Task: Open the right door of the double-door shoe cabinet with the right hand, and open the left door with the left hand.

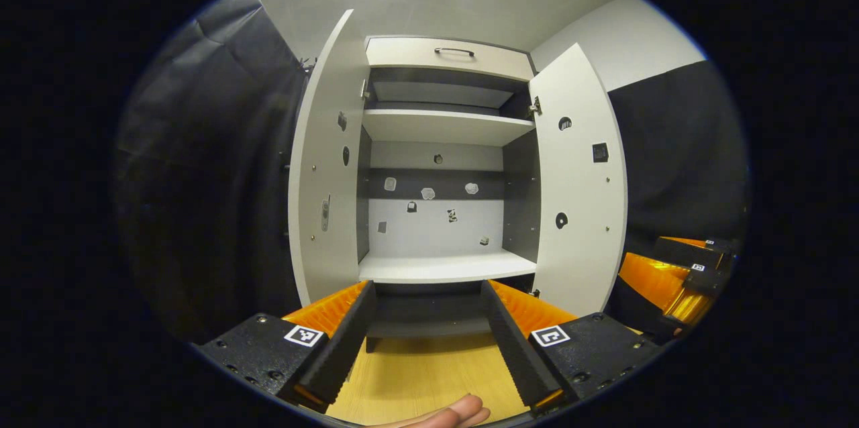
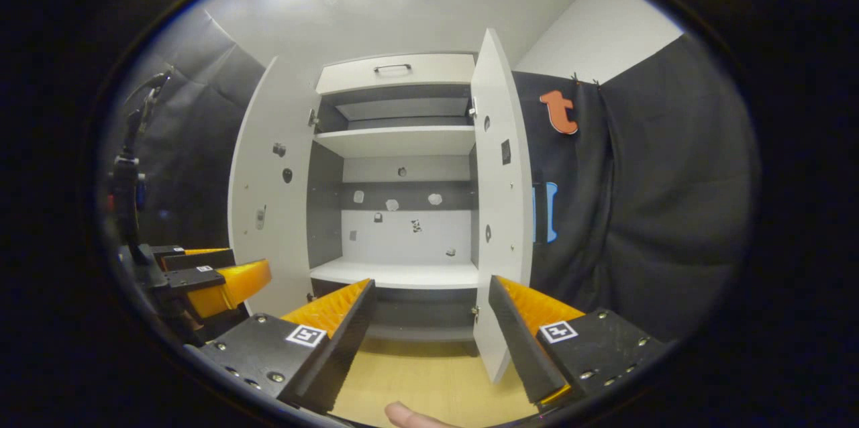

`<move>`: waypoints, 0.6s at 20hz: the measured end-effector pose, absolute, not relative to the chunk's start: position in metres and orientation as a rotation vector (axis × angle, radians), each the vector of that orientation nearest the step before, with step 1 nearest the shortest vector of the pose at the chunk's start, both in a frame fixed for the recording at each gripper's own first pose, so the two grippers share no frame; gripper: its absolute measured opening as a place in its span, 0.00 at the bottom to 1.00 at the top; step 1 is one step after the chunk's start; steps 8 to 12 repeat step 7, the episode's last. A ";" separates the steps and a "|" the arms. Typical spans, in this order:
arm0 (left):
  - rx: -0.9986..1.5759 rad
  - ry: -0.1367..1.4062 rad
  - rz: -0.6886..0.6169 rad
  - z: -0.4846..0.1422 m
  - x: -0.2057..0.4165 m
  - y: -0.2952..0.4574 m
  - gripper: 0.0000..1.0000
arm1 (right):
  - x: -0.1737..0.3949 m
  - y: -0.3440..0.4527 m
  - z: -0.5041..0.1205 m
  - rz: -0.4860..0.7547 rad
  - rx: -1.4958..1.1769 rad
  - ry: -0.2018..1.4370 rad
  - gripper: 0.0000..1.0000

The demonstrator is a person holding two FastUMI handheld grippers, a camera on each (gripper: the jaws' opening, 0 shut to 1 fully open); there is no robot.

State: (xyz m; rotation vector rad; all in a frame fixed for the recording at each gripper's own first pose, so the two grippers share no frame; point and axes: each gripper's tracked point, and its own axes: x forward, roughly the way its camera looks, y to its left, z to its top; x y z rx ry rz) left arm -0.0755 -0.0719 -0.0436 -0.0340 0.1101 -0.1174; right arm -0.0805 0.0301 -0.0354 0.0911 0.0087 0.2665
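The shoe cabinet [image 1: 436,166] stands straight ahead against the far wall, white with dark grey inner sides, and both of its doors are swung open toward the viewer. The left door [image 1: 329,166] hangs out on the left, its inner face showing a few holes and small fittings; the right door [image 1: 580,180] hangs out on the right, with two round holes and a small dark square on its inner face. Inside, an upper shelf [image 1: 443,125] and a lower shelf [image 1: 446,267] are bare, and small marks dot the white back panel [image 1: 436,227]. Above the opening sits a drawer front with a dark handle [image 1: 453,51].

In front of the cabinet lies a pale wooden floor [image 1: 416,374]. The left gripper [image 1: 429,337] is near and centred on the opening, its fingers spread wide with nothing between them. The right gripper [image 2: 429,341] is likewise spread and empty, close to the right door's lower edge [image 2: 493,347]. A fingertip [image 1: 456,411] shows at the bottom edge. Black cloth [image 1: 215,180] hangs on both sides.
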 end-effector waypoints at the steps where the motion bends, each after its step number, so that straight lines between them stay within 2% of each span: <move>1: -0.031 0.107 -0.111 -0.044 -0.075 -0.069 0.96 | -0.081 0.030 -0.037 0.268 0.096 0.010 0.99; 12: -0.031 0.094 -0.094 -0.040 -0.079 -0.058 0.96 | -0.077 0.031 -0.043 0.276 0.117 0.026 0.99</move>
